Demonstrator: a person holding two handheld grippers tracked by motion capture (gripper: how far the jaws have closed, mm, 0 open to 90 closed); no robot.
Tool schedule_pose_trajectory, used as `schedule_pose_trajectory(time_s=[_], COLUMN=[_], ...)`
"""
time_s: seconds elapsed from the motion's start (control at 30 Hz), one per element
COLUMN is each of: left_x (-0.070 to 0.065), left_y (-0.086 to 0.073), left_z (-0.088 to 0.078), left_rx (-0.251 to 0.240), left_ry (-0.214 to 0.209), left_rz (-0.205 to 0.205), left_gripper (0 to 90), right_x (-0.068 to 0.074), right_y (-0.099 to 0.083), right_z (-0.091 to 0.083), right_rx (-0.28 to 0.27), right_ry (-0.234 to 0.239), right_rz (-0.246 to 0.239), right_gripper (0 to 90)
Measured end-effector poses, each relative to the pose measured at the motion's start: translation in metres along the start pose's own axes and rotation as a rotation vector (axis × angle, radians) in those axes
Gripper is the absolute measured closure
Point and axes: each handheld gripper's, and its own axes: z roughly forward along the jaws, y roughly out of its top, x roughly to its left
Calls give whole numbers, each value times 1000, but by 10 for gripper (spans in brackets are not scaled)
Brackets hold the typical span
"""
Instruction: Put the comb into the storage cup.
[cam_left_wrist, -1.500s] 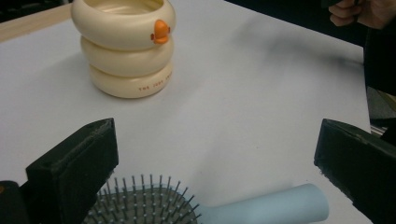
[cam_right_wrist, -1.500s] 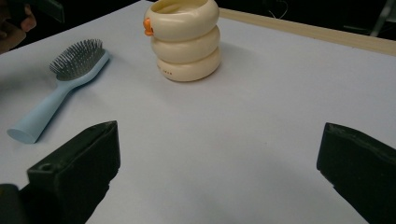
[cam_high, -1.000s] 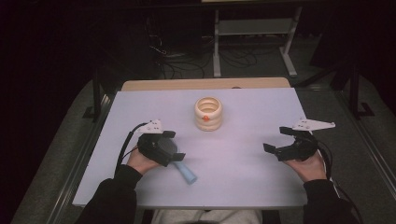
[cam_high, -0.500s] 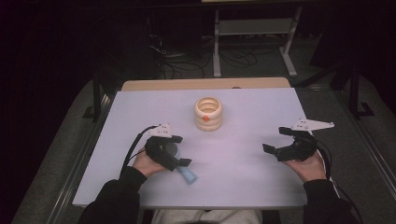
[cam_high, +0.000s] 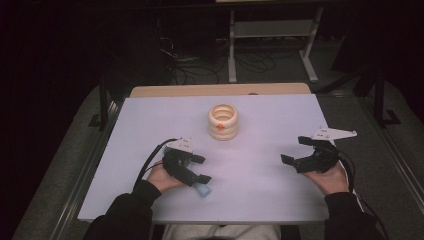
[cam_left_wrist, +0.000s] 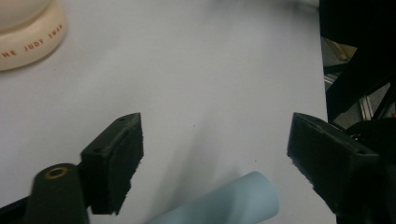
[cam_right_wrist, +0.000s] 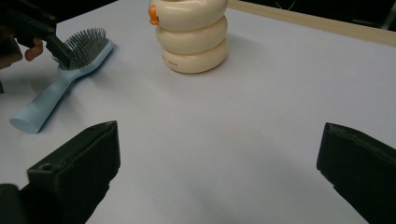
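While its jaws have just been closing, the left gripper (cam_high: 197, 169) straddles the light blue hairbrush (cam_right_wrist: 60, 88) lying on the white bench (cam_high: 150, 125) near the front edge, pads not yet pressing. The right gripper (cam_high: 295, 150) hangs spread and empty. Farther back stands 1 cream ringed holder (cam_high: 223, 121).

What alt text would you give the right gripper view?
A light blue hairbrush lies bristles-up on a pale table, the left gripper at its head. A cream ringed holder stands behind; the right gripper is open in the foreground.
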Motion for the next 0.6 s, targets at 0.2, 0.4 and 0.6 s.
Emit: schedule_pose_trajectory(time_s=[0.2, 0.4, 0.6], left_x=[1, 0, -1], left_y=[-1, -1, 0], left_z=[5, 7, 11], left_rx=[24, 39, 64], left_ry=[4, 12, 32], left_rz=[0, 6, 12], left_gripper=[357, 475, 612], right_x=[0, 0, 0], right_y=[0, 0, 0], right_z=[1, 1, 1], right_rx=[9, 4, 6], right_ry=[1, -5, -7], right_rz=[-1, -3, -4], right_gripper=[0, 0, 0])
